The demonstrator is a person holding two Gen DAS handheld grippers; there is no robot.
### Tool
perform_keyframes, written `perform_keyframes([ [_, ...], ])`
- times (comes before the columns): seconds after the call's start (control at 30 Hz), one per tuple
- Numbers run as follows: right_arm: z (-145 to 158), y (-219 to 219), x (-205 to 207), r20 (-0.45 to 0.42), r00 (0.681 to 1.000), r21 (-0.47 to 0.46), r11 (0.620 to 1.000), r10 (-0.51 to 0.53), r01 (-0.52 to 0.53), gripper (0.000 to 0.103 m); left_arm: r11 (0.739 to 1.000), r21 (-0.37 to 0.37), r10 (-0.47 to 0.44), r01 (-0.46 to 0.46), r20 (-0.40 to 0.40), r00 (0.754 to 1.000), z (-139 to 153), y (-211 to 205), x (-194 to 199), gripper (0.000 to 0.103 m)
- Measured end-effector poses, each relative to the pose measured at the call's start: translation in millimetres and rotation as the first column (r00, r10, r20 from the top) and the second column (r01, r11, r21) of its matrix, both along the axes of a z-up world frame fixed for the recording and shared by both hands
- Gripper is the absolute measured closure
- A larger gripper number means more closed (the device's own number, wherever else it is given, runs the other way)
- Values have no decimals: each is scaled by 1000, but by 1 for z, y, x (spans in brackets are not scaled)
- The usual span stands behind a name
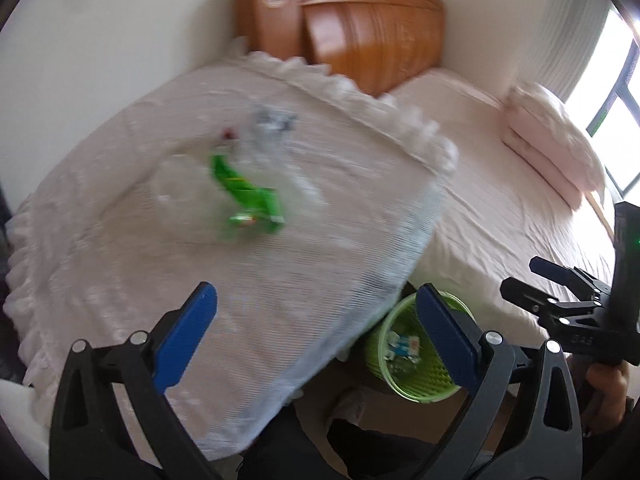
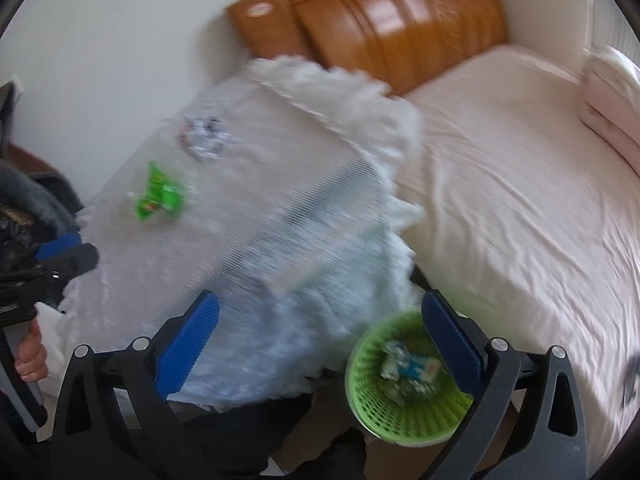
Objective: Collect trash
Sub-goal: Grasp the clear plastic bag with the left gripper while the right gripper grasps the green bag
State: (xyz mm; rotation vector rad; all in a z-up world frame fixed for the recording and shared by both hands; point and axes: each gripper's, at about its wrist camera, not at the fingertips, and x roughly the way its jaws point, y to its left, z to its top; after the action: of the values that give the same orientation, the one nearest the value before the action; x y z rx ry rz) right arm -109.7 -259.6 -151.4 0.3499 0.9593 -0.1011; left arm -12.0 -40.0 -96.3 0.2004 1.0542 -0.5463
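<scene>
Green wrapper lying mid-surface on the lace-covered counter, blurred but plainly flat on the cloth. Just beyond it, farther back, a crumpled clear-and-grey wrapper, also on the cloth; between and around the two, some clear plastic too smeared to make out. Down at the counter's near right corner, on the floor, a green mesh bin with a blue-and-white packet already inside. Left hand-held gripper released, blue pads spread wide, nothing between them, hovering over the near edge of the counter. Right hand-held gripper likewise released and empty, poised above the counter's corner and the bin. Off to the right, a bed in pale pink sheets, a folded quilt at its far side, an orange-brown headboard against the wall.
</scene>
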Motion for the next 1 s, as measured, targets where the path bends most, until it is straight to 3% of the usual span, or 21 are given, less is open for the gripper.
perform_keyframes([
  [0.3, 21, 89, 85, 99, 965, -6, 970, 242, -242, 6, 990, 11, 140, -140, 28, 990, 5, 71, 47, 8],
  [0.4, 14, 117, 116, 80, 947, -25, 950, 312, -311, 11, 984, 3, 177, -177, 24, 984, 4, 91, 57, 8],
  [0.47, 5, 133, 138, 51, 937, -21, 939, 344, -344, 24, 981, -1, 196, -196, 13, 981, -1, 102, 65, 8],
  [0.53, -6, 145, 155, 20, 936, -33, 936, 352, -351, 30, 978, 1, 206, -206, 6, 978, -6, 109, 69, 8],
  [0.7, -32, 155, 187, -68, 952, -95, 948, 298, -304, 32, 973, -12, 229, -229, -34, 973, -17, 125, 83, 8],
  [0.87, -54, 149, 199, -142, 955, -106, 955, 261, -276, 43, 972, -22, 233, -235, -69, 970, -27, 132, 93, 8],
  [1.0, -55, 145, 197, -148, 959, -100, 961, 243, -259, 53, 973, -22, 228, -230, -83, 970, -33, 133, 99, 8],
])
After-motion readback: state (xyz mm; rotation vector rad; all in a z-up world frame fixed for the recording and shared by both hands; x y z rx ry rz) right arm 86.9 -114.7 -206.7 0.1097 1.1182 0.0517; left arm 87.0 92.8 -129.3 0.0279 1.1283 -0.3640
